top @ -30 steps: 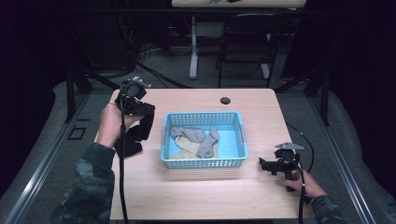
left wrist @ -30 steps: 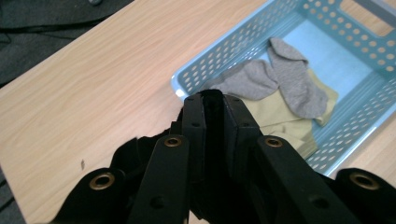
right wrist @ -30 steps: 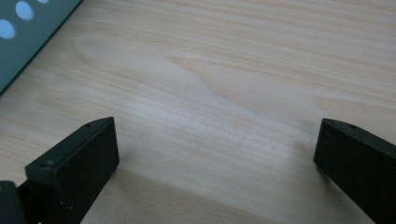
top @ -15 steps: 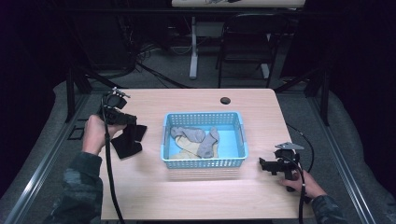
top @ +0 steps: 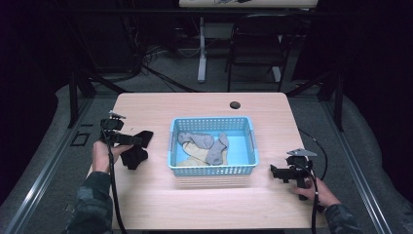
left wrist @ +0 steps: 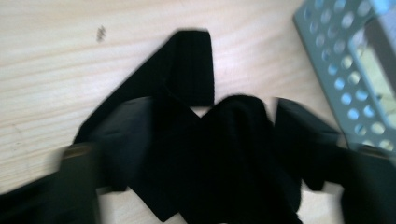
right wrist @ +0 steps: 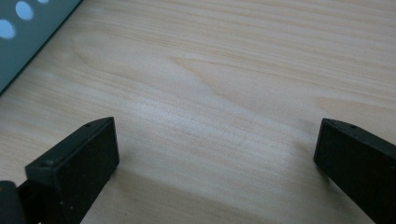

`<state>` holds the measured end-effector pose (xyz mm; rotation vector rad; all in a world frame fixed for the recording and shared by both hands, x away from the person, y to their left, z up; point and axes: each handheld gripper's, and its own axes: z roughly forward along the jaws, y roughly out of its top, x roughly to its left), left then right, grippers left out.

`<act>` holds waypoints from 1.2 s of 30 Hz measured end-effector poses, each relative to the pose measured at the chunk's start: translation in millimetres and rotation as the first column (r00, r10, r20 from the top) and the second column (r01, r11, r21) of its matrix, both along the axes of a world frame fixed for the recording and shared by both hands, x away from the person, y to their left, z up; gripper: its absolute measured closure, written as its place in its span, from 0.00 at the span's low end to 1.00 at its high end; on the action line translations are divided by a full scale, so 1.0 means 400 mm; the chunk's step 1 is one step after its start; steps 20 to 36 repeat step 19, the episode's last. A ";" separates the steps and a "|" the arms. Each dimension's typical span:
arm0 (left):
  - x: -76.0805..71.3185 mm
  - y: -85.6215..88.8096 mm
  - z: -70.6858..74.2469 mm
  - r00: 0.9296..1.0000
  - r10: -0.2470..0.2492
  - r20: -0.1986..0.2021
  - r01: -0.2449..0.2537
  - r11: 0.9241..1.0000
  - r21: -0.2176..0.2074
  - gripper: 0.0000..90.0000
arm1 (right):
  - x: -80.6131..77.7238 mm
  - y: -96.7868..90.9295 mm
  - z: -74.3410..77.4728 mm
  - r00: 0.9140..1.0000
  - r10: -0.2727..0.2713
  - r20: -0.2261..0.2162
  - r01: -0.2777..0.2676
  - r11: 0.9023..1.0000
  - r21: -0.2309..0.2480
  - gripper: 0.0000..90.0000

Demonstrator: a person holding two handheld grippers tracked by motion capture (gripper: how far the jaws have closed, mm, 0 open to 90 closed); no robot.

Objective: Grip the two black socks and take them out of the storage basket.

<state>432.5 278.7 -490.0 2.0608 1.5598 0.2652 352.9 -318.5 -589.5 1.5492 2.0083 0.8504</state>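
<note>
A black sock (top: pixel 135 152) lies crumpled on the wooden table (top: pixel 204 204), left of the blue basket (top: pixel 212 120). My left gripper (top: pixel 140 141) is low over it. Its jaws have just been opening and now stand wide, with the black sock (left wrist: pixel 191 70) lying loose between them under my left gripper (left wrist: pixel 210 140). Grey socks (top: pixel 207 145) and a beige one (top: pixel 191 159) lie in the basket. My right gripper (top: pixel 276 173) rests near the table's front right, and my right gripper (right wrist: pixel 215 163) is open over bare wood.
A small dark round spot (top: pixel 235 105) sits near the table's far edge. The basket's perforated wall (left wrist: pixel 345 70) is close on the right of the left gripper view, and its corner (right wrist: pixel 28 28) is at the upper left of the right gripper view. A chair (top: pixel 258 44) stands beyond the table.
My left hand came down and to the left with the black sock, bringing it onto the table, and the jaws opened off it. The right hand stayed still.
</note>
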 end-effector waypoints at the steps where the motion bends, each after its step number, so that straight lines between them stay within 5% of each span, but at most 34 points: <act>1: -0.012 0.002 0.003 1.000 0.006 0.017 -0.006 1.000 -0.006 0.18 | 0.000 0.000 0.000 1.000 0.000 0.000 0.000 1.000 0.000 0.00; 7: -0.106 0.022 0.009 0.997 0.030 0.077 -0.031 0.999 0.007 0.02 | 0.000 0.000 0.000 1.000 -0.001 0.001 0.001 1.000 0.000 0.00; 9: -0.157 0.027 -0.005 0.994 0.041 0.097 -0.044 0.999 0.032 0.00 | 0.000 0.000 0.000 1.000 -0.001 0.001 0.001 1.000 0.000 0.00; 13: -0.197 0.026 -0.028 0.995 0.046 0.094 -0.053 0.996 0.074 0.00 | 0.000 0.000 0.000 1.000 -0.001 0.001 0.001 1.000 0.000 0.00; 36: -0.206 0.035 -0.051 0.994 0.061 0.092 -0.068 0.995 0.077 0.00 | 0.000 0.000 0.000 1.000 -0.001 0.001 0.001 1.000 0.000 0.00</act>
